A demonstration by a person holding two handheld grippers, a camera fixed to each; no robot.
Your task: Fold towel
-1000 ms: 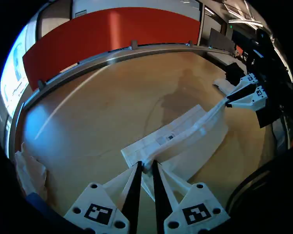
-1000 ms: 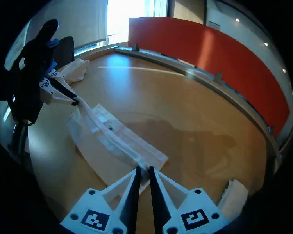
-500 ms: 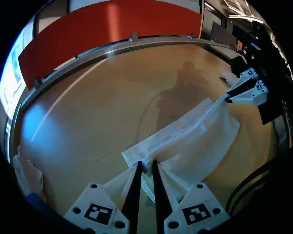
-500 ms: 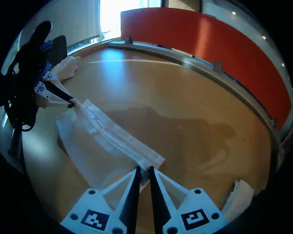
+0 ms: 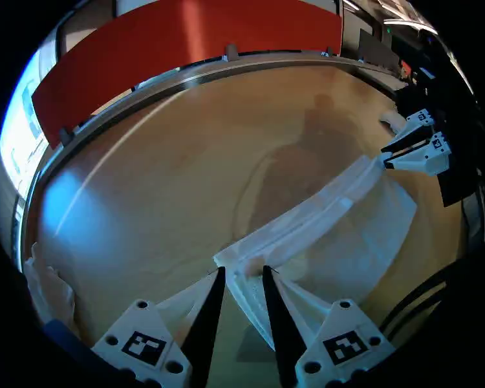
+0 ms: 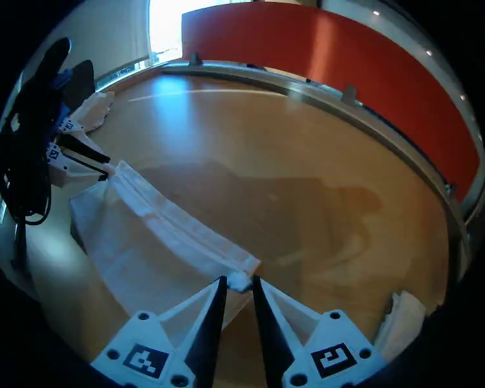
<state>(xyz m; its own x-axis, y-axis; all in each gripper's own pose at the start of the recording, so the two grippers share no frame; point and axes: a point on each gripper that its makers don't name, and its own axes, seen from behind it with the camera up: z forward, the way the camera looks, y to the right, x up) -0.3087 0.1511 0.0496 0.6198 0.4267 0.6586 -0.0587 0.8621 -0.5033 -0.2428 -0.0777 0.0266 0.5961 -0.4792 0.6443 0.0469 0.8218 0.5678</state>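
A white towel [image 5: 333,226] lies folded into a long band on the wooden table [image 5: 165,187], its doubled edge running from one gripper to the other. In the left gripper view, my left gripper [image 5: 241,278] is open, its fingertips either side of the towel's near corner with a gap showing. At the far corner, my right gripper [image 5: 383,158] also stands slightly parted. The right gripper view shows the towel [image 6: 145,239] flat, my right gripper [image 6: 238,284] open around its corner, and the left gripper [image 6: 105,171] at the opposite end.
A red partition [image 5: 178,45] and a metal rail [image 5: 197,74] border the table's far side. Crumpled white cloths lie at the table's edges: one pile [image 5: 48,291] beside my left gripper, another pile [image 6: 404,317] beside my right, a third cloth [image 6: 94,110] behind the left gripper.
Both grippers lowered the held edge onto the towel's far part, then opened; the corners now sit loose between parted fingers and the towel lies flat.
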